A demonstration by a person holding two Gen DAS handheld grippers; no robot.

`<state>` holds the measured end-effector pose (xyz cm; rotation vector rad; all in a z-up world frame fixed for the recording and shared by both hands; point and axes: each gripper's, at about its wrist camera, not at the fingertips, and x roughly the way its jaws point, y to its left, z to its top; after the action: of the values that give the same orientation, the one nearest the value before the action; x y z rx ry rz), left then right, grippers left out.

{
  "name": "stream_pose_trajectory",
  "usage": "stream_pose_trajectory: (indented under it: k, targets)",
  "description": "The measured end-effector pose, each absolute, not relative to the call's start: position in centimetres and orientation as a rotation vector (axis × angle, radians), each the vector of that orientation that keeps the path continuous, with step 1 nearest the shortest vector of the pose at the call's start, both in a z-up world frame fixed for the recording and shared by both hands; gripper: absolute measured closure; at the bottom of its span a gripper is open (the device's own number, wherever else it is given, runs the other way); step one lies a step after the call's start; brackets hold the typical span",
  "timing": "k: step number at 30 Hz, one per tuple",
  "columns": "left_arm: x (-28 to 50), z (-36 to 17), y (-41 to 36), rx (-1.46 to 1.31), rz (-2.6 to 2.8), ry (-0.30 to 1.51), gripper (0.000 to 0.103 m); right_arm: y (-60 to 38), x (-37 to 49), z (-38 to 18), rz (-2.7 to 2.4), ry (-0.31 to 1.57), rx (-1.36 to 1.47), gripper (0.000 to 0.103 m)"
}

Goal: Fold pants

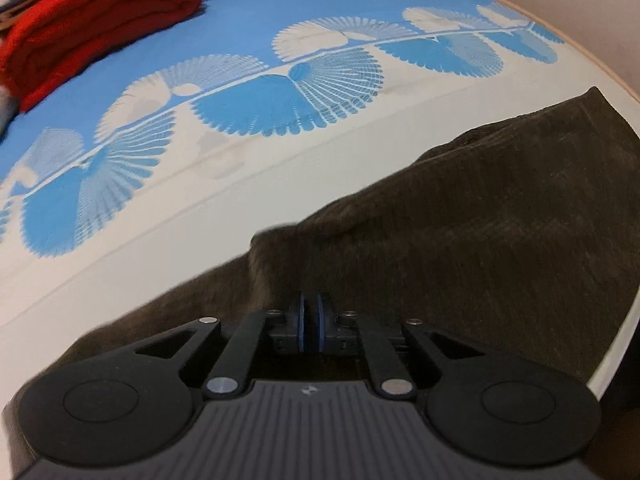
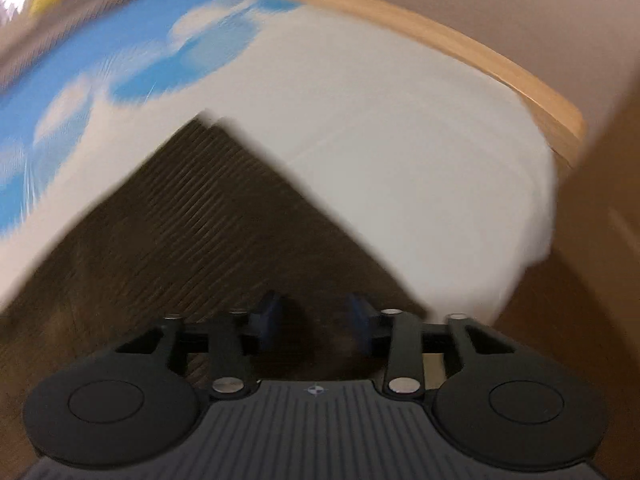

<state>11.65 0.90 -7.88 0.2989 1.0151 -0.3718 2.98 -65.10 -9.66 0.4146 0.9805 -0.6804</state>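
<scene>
Dark brown corduroy pants (image 1: 460, 220) lie on a bed sheet and fill the lower right of the left wrist view. My left gripper (image 1: 311, 304) is shut on the pants, its blue pads pinching a bunched ridge of cloth near the edge. In the blurred right wrist view the pants (image 2: 192, 208) end in a squared corner pointing away from me. My right gripper (image 2: 314, 312) hovers over that cloth, open, with its blue fingertips (image 2: 266, 316) well apart and nothing pinched between them.
The sheet (image 1: 240, 200) is white with a blue fan pattern further back. A folded red garment (image 1: 100, 20) lies at the far left. A wooden bed edge (image 2: 480, 60) curves around the mattress corner on the right, with a brown floor (image 2: 592, 240) beyond.
</scene>
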Motion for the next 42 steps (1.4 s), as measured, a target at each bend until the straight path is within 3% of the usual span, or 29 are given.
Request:
stream_pose_trajectory:
  k: [2,5,8,10,13,16,18,19,22,29,42]
  targets:
    - [9.6,-6.3,0.8,0.307,-0.352,1.015,0.092,-66.3,0.7,-8.5,-0.805,0.92,0.441,0.054]
    - [6.3,-3.9,0.6,0.254,-0.344,1.022,0.079,-67.9,-2.4,-7.7,-0.886,0.809,0.57,0.053]
    - [3.2,-2.6,0.0,0.178,-0.367,0.968,0.078,-69.6,-4.4,-9.8,-0.786,0.793,0.887,0.051]
    - [1.7,-3.6,-0.9,0.174,-0.417,0.963,0.078,-69.7,-4.9,-10.9,-0.774,0.796,0.981,0.051]
    - [1.6,-8.2,-3.2,0.361,-0.395,1.128,0.078,-69.3,-4.5,-11.4,-0.784,0.802,1.017,0.047]
    - [1.7,-9.2,-3.3,0.417,-0.375,1.13,0.079,-69.3,-3.5,-11.0,-0.78,0.802,0.979,0.046]
    - [1.9,-8.1,-2.9,0.365,-0.391,1.093,0.079,-69.0,-3.3,-10.9,-0.793,0.793,0.971,0.057]
    - [2.1,-7.7,-2.7,0.343,-0.39,1.083,0.079,-69.0,-3.1,-11.1,-0.798,0.79,0.965,0.072]
    - [2.3,-7.2,-2.3,0.32,-0.361,1.064,0.078,-69.1,-3.1,-10.9,-0.811,0.795,0.938,0.081]
    - [2.5,-6.7,-1.7,0.309,-0.353,1.033,0.078,-67.2,-2.9,-7.5,-0.821,0.721,0.895,0.085]
    - [2.9,-4.5,1.8,0.176,-0.3,1.014,0.078,-52.1,-0.1,2.5,-0.591,0.557,0.322,0.086]
